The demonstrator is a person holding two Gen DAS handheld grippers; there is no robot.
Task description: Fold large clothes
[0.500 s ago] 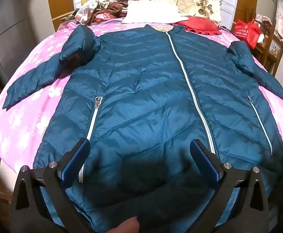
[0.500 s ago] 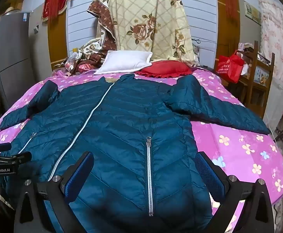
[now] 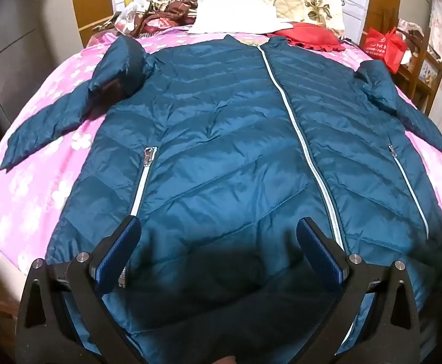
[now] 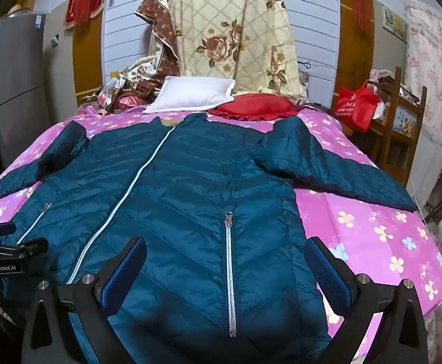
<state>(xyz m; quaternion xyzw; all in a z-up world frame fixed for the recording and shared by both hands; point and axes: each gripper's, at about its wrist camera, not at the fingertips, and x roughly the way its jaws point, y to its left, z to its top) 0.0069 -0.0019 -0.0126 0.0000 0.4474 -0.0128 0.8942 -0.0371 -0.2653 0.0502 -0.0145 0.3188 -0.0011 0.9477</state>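
A teal quilted down jacket [image 3: 221, 151] with a white central zip was spread flat, front up and zipped, across a bed covered by a pink flowered sheet [image 4: 372, 227], both sleeves laid outward. The left gripper [image 3: 218, 236] was held above the jacket's lower hem, its blue-padded fingers wide apart with nothing between them. The right gripper [image 4: 225, 257] was likewise held spread and empty over the hem near the pocket zip [image 4: 229, 273]. A white pillow [image 4: 190, 97] and a red frilled cushion [image 4: 254, 109] were placed at the head of the bed. A red shopping bag [image 4: 356, 106] was seen on a wooden shelf unit [image 4: 403, 115]; its contents could not be made out.
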